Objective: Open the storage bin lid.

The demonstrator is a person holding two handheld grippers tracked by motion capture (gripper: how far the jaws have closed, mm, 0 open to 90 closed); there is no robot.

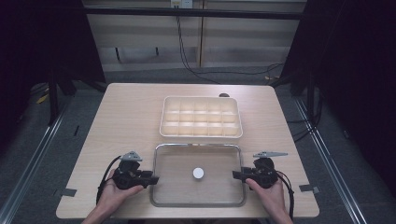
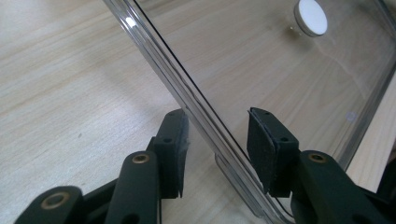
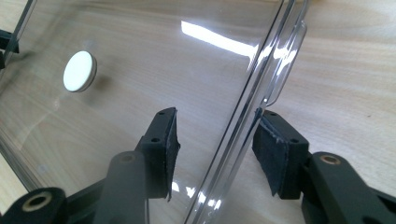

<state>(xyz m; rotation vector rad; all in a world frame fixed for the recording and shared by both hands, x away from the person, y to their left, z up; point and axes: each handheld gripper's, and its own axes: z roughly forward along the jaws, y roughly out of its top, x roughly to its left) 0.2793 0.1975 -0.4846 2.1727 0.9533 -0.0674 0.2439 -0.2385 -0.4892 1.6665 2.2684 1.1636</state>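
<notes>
Resting on pale wood table (image 1: 126, 116) | grey floor (image 1: 60, 149) | both tools released, straddling clear lid (image 1: 173, 186) edges

Bare tabletop (image 1: 126, 121) left & right; clear lid (image 1: 198, 196) w/ white knob (image 1: 198, 173) fills front centre, compartment tray (image 1: 201, 117) blocks behind.
</notes>
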